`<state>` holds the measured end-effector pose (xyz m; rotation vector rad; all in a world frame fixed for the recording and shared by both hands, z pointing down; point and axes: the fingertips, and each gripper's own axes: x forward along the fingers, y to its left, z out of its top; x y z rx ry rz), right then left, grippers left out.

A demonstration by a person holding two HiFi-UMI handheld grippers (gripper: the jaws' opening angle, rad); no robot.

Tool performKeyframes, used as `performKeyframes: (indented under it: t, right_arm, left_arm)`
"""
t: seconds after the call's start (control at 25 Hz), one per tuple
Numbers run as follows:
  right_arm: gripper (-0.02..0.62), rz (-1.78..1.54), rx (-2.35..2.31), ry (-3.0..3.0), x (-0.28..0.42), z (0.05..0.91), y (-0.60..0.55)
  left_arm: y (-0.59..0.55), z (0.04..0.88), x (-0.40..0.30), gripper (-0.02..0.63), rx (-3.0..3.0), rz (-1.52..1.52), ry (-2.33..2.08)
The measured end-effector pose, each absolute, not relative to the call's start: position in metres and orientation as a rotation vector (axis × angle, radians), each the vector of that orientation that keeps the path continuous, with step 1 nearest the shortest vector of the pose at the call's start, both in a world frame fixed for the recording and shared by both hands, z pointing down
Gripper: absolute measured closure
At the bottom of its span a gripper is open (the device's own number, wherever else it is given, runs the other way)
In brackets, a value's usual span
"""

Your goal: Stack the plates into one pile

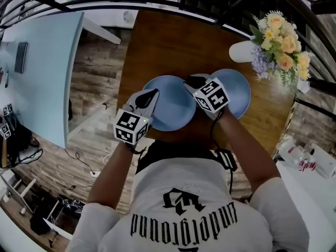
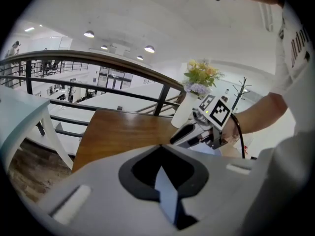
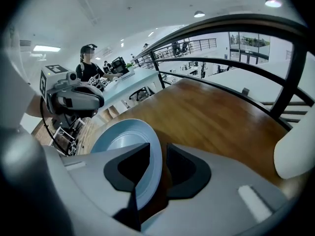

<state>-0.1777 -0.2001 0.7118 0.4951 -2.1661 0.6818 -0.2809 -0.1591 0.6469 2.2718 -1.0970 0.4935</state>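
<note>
R tool (image 3: pixel 157 150) astride plate (image 3: pixel 120 136) rim, maybe loose

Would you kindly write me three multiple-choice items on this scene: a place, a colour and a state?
1. Where is the vase?
A. on the table, beyond the plates
B. between them
C. on the floor
2. What colour are the plates?
A. red
B. black
C. blue
3. The right gripper's fingers are:
A. shut, empty
B. apart around a plate's rim
C. on the vase

1 A: it stands on the table's far side, past the plates. 2 C: both look blue. 3 B: the rim shows between them.
</note>
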Motion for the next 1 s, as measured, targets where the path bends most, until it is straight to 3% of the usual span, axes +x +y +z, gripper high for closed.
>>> performKeyframes:
  t: [1.0]
  right_arm:
    - [0.502, 0.557, 0.230, -1.994, -0.203, 0.754, -0.189]
  left_arm:
    - [-0.170, 0.678, -0.276, 0.560, 2.228, 0.520, -1.074]
